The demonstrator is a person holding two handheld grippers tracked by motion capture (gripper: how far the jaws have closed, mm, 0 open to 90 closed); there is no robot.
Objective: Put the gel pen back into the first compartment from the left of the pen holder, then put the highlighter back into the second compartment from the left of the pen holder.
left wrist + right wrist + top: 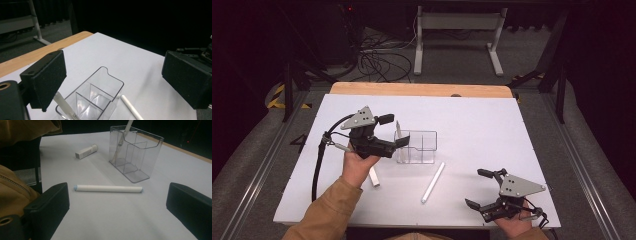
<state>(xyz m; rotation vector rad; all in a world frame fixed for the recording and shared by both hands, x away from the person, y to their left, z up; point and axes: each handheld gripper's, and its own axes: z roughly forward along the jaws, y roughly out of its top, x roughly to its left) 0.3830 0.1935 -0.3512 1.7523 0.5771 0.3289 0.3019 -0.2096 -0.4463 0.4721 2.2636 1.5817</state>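
A clear compartmented box (416, 146) (100, 97) (136, 152) stands mid-table. A thin white stick (398, 131) (63, 106) (122, 137) leans upright in its left end compartment. My left gripper (394, 130) (113, 62) hovers just left of the box and above it, open, with nothing between its jaws. A long white tube (432, 182) (131, 107) (108, 188) lies flat in front of the box. My right gripper (478, 188) (118, 192) rests near the front right edge, open and empty, pointing at that tube from a short way off.
A short white tube (374, 176) (86, 151) lies by the left hand. The white table top (492, 130) has a wooden strip along its far edge. A tan sleeve (15, 195) shows at the left of the right gripper view. Cables and a desk frame lie on the floor beyond.
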